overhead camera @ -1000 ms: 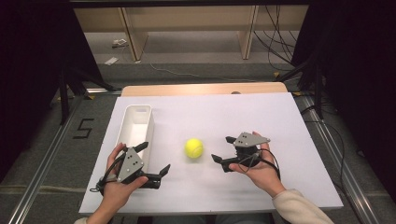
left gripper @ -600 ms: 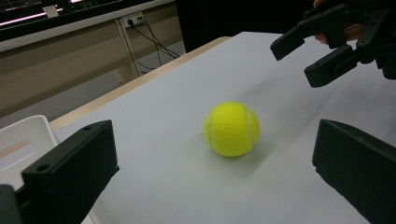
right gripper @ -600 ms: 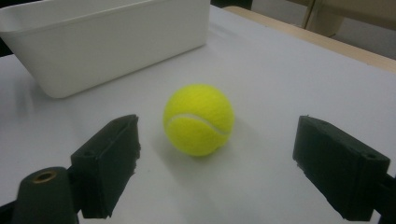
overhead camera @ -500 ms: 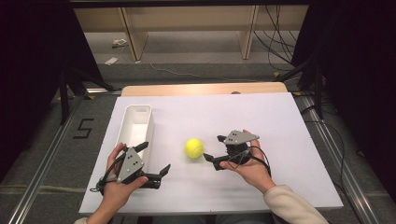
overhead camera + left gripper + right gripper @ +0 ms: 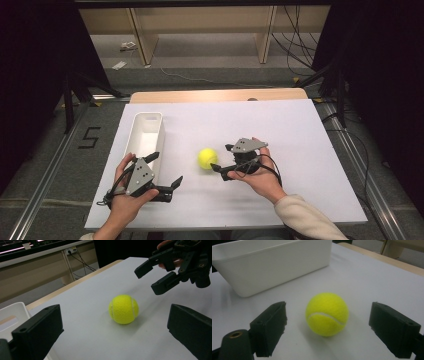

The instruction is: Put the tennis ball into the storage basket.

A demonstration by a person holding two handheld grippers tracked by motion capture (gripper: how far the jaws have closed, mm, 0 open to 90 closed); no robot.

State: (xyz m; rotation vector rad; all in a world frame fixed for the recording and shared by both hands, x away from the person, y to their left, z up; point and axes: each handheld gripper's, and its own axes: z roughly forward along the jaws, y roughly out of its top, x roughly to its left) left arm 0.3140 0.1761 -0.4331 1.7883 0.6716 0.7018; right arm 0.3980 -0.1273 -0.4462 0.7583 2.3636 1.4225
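Observation:
A yellow tennis ball (image 5: 207, 158) lies on the white table top near the middle. My right gripper (image 5: 221, 158) is open just right of the ball, one jaw on each side of it, neither touching. In the right gripper view the ball (image 5: 327, 313) lies between and slightly ahead of the spread jaws of that gripper (image 5: 329, 326). My left gripper (image 5: 166, 168) is open and holds nothing; it rests near the front left, pointing at the ball. In the left gripper view the ball (image 5: 123, 309) lies ahead of the open left gripper (image 5: 115, 326), and the right gripper (image 5: 150, 278) shows beyond it.
A long white bin (image 5: 161, 131) stands left of the ball with its near end by my left hand; its side wall (image 5: 274, 265) shows behind the ball. The table's wooden back edge (image 5: 215, 95) runs across the far side. Dark frames and cables surround the table.
My right gripper has moved left toward the ball, and its open jaws now flank it. The ball, the bin and my left gripper have stayed put.

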